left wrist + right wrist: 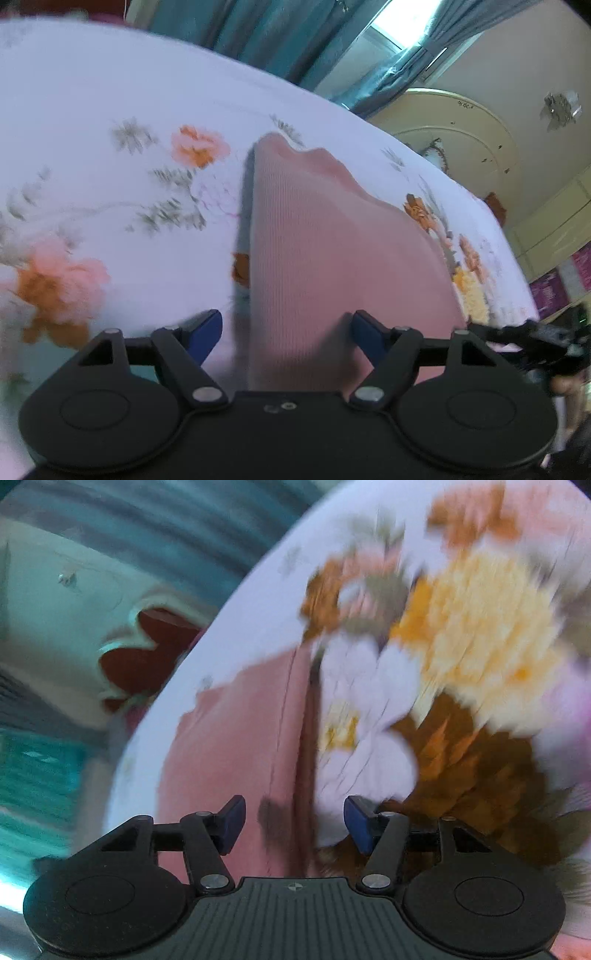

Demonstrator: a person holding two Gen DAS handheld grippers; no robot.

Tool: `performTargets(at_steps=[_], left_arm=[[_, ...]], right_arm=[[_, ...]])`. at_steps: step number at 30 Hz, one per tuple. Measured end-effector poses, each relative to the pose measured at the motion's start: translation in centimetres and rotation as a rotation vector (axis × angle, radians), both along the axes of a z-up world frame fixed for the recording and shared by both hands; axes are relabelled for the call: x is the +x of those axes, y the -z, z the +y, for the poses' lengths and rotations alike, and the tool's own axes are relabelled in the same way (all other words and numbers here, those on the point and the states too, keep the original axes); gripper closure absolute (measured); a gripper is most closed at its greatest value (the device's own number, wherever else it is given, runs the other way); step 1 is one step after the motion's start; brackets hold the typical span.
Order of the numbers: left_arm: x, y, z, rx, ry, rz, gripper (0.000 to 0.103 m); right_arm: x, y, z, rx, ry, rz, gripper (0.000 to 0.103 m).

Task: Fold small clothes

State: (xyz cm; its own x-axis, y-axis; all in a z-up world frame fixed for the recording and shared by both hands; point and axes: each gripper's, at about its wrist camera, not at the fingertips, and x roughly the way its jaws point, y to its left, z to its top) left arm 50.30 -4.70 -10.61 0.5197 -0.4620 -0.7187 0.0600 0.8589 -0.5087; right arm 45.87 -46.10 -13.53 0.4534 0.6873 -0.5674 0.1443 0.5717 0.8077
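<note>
Both fingers (207, 332) of each gripper are gaping wide, holding nothing, with the pink cloth (317, 236) lying between them on the sheet (110, 92), so I think pinching edges evenly is best.

I can't read any text, label, brand or number in either wrist view. The purple posters (565, 280) at the right edge of my left view carry markings, but they are too blurred to make out.
</note>
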Motion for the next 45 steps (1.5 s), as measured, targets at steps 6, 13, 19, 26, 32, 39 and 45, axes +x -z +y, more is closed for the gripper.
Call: performTargets(at_steps=[6, 13, 19, 26, 32, 39, 45], left_arm=[[1.2, 0.1, -0.8, 0.006, 0.031, 0.011, 0.03], [1.9, -0.9, -4.1, 0.147, 0.044, -0.011, 0.056], [0.7, -3.6, -7.0, 0.332, 0.115, -0.102, 0.071], [-0.9, -6.4, -7.0, 0.354, 0.17, -0.183, 0.073], [-3.0, -8.7, -4.8, 0.347, 0.213, -0.258, 0.073], [-4.6, -10.5, 1.6, 0.331, 0.223, -0.305, 0.073], [-5.1, -11.0, 9.1, 0.332, 0.198, -0.31, 0.073]], right_arm=[[2.0, -0.1, 1.2, 0.013, -0.07, -0.02, 0.045], [2.9, -0.8, 4.5, -0.173, -0.134, -0.098, 0.078], [1.0, -2.8, 6.8, -0.341, -0.164, -0.21, 0.084], [-0.3, -5.7, 8.7, -0.411, -0.161, -0.283, 0.085], [-1.7, -9.3, 12.4, -0.488, -0.168, -0.341, 0.085], [-2.3, -11.8, 19.1, -0.527, -0.163, -0.38, 0.085], [-1.4, -12.3, 26.9, -0.525, -0.188, -0.401, 0.085]])
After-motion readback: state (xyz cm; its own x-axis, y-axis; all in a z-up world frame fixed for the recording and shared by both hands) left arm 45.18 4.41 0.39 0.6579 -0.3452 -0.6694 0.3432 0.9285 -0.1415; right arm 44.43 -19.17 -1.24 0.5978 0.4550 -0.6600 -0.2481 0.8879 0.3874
